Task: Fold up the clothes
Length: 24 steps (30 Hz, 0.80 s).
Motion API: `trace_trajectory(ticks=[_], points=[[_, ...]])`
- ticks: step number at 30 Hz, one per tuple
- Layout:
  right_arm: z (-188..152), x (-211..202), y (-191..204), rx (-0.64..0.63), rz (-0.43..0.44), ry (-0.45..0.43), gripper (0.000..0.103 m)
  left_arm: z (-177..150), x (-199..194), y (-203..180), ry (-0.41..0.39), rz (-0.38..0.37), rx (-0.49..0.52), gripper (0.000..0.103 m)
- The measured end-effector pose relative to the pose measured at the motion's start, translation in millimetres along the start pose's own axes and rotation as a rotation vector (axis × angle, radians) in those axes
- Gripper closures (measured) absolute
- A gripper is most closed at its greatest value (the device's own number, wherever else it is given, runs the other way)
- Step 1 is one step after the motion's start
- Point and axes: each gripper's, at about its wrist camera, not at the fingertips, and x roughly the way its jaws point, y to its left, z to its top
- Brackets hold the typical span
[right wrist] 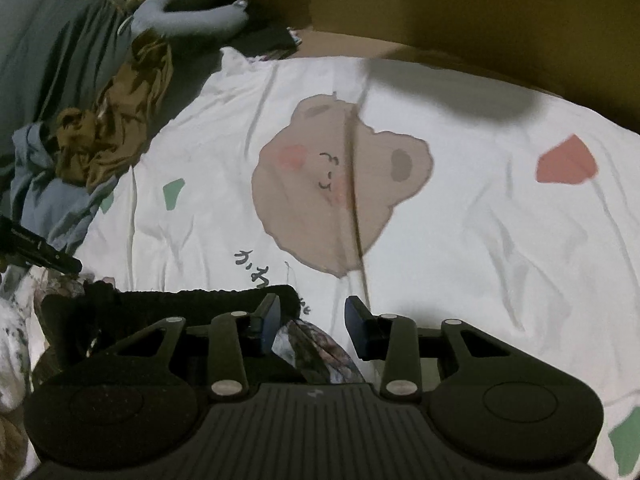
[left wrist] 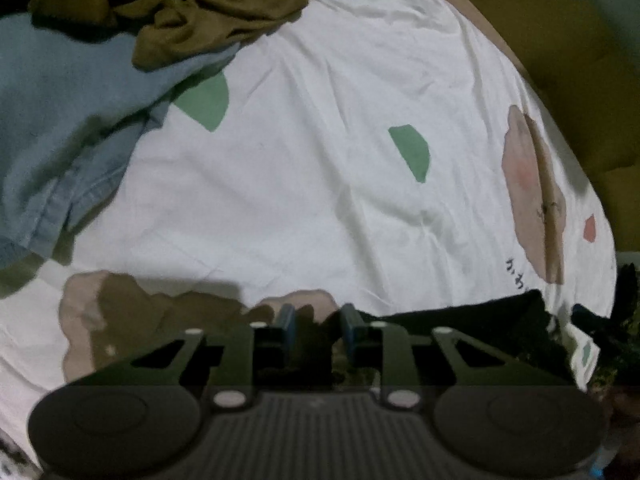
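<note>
Brown [left wrist: 192, 4] and blue clothes [left wrist: 60, 120] lie unfolded; both grippers [left wrist: 314, 320] [right wrist: 310, 316] hover, jaws apart, over a black garment [right wrist: 168, 300].

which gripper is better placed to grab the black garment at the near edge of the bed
Left, probably. The left gripper has the black knitted garment lying right at its fingertips, dark cloth between the open jaws. The right gripper is open over patterned fabric, the garment off to its left.

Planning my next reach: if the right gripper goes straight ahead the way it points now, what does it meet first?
Most likely the white bedsheet, near the dark crease through its bear print. The right gripper is open, nothing between its fingers. The black garment lies just left of that line. Depth is unclear.
</note>
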Motion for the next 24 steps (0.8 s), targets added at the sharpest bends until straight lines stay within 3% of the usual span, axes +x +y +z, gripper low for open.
trace_trajectory(ticks=[11, 17, 24], points=[[-4.7, 25.7, 2.3, -0.043, -0.003, 0.057, 0.059, -9.4, 27.9, 3.8, 0.048, -0.064, -0.052, 0.077], [-16.2, 35.0, 8.9, -0.073, 0.01, 0.102, 0.059, -25.7, 40.5, 6.6, 0.121, -0.069, -0.012, 0.075], [-17.9, 42.9, 20.8, -0.166, -0.013, 0.132, 0.058, -40.2, 50.5, 9.1, 0.143, -0.062, 0.027, 0.071]])
